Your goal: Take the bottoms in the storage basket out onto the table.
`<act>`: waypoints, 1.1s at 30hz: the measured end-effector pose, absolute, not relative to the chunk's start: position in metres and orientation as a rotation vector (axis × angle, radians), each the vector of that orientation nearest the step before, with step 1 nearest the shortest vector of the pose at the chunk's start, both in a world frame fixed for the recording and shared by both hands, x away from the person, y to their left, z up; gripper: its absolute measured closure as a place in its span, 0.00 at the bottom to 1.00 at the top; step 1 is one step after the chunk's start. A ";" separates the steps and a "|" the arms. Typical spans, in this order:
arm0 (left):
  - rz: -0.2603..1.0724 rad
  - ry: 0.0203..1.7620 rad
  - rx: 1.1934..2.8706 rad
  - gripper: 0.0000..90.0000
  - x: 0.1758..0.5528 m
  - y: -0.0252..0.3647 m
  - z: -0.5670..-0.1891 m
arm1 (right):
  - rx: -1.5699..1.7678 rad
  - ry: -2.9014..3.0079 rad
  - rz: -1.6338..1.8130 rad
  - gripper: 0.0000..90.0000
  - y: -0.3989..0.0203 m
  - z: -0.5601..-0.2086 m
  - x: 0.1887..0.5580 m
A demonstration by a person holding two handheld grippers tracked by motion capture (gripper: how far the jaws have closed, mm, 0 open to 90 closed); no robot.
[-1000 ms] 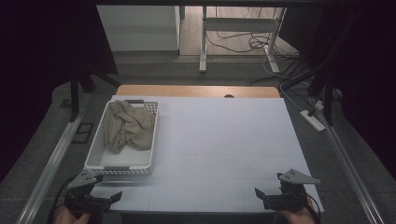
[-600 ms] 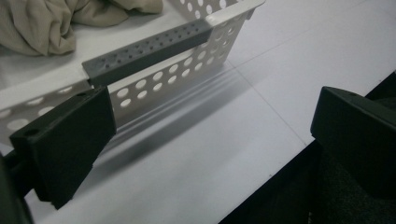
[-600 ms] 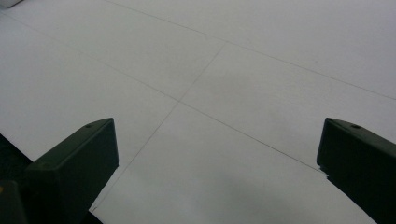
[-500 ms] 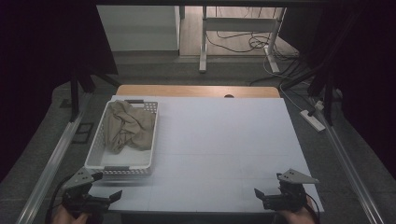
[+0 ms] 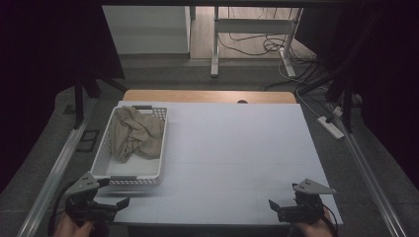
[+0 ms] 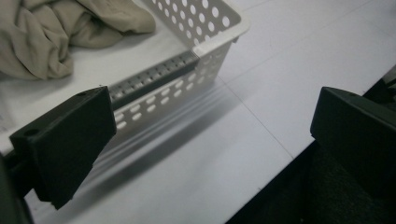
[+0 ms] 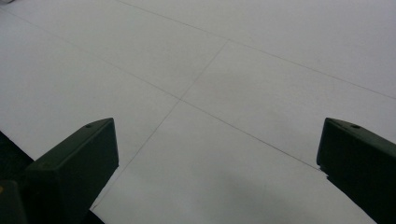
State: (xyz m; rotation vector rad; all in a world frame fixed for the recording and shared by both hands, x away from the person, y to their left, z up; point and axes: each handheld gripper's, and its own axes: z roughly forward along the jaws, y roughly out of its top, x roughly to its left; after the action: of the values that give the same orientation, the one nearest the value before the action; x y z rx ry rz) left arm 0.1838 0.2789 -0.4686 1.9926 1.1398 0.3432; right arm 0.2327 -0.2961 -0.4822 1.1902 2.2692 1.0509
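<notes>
A white perforated basket [image 5: 132, 170] stands on the left half of the bench [image 5: 237, 148], and it serves as the landmark here. Inside it, toward its far end, lies a crumpled beige cloth [image 5: 134, 137], bunched in loose folds and resting on the basket floor; the near part of the basket floor is bare.

The left tongs [image 5: 112, 192] hover just off the basket's near corner, at the bench's front edge, jaws spread wide and holding nothing. In the left gripper view the basket's near wall and grey handle strip [image 6: 154, 77] sit between and beyond the jaws, with the cloth [image 6: 51, 35] farther in. The right tongs [image 5: 273, 207] are well apart from the basket, at the opposite front corner of the bench, also spread wide and empty, looking over bare white surface.

By my reading this is the very start: both tongs are poised and nothing is gripped, so the step in hand looks like the approach to the cloth. The next move likely calls for the left tongs to rise over the basket's near wall, travel toward its far end, and come down on a raised fold of the cloth.
</notes>
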 end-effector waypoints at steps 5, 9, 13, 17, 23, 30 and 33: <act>0.344 1.119 1.997 0.00 0.193 0.277 -0.465 | 1.182 2.273 1.043 0.00 -0.295 -0.482 0.233; 0.335 1.124 2.001 0.00 0.201 0.276 -0.465 | 1.176 2.275 1.039 0.00 -0.295 -0.483 0.233; 0.303 1.112 2.007 0.01 0.210 0.276 -0.465 | 1.174 2.276 1.037 0.00 -0.295 -0.483 0.233; 0.316 1.111 2.028 0.01 0.218 0.274 -0.464 | 1.184 2.270 1.045 0.00 -0.296 -0.482 0.233; 0.319 1.118 2.049 0.01 0.232 0.272 -0.463 | 1.184 2.271 1.043 0.00 -0.296 -0.482 0.233; 0.296 1.137 2.047 0.00 0.247 0.271 -0.462 | 1.184 2.272 1.040 0.00 -0.295 -0.482 0.233; 0.303 1.145 2.052 0.00 0.252 0.271 -0.461 | 1.180 2.273 1.037 0.00 -0.295 -0.482 0.233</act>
State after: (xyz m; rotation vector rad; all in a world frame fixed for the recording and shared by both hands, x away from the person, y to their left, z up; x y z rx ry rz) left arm 0.2521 0.2712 -0.4612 2.0520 1.1452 0.3029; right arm 0.2328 -0.2949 -0.4824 1.1804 2.2729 1.0371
